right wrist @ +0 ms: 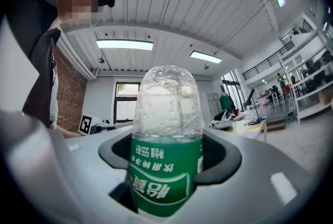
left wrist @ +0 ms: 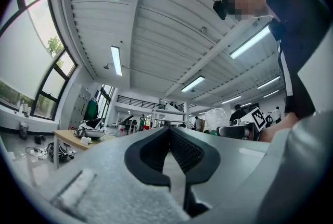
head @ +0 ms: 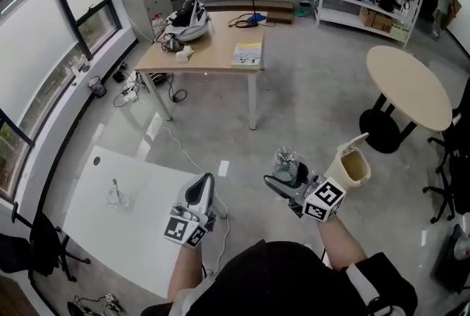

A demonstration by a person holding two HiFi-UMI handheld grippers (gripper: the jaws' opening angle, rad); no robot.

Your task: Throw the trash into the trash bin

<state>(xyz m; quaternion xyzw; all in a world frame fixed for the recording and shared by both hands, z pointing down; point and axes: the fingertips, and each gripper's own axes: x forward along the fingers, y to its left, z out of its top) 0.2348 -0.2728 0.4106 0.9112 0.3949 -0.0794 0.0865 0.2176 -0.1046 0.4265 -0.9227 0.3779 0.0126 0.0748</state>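
Note:
My right gripper (head: 285, 181) is shut on a clear plastic bottle (head: 285, 162) with a green label, holding it out over the floor. In the right gripper view the bottle (right wrist: 166, 134) stands between the two jaws and fills the middle of the picture. A cream trash bin (head: 351, 167) with a raised swing lid stands on the floor just right of that gripper. My left gripper (head: 201, 188) hangs over the edge of the white table, its jaws together with nothing between them (left wrist: 171, 151). The left gripper view also catches the bottle (left wrist: 216, 117) off to its right.
A white table (head: 147, 241) at lower left bears a small clear glass item (head: 116, 195). A wooden table (head: 213, 50) with helmets and a booklet stands ahead, a round table (head: 410, 85) to the right, black chairs (head: 452, 175) at the right edge. Cables trail on the grey floor.

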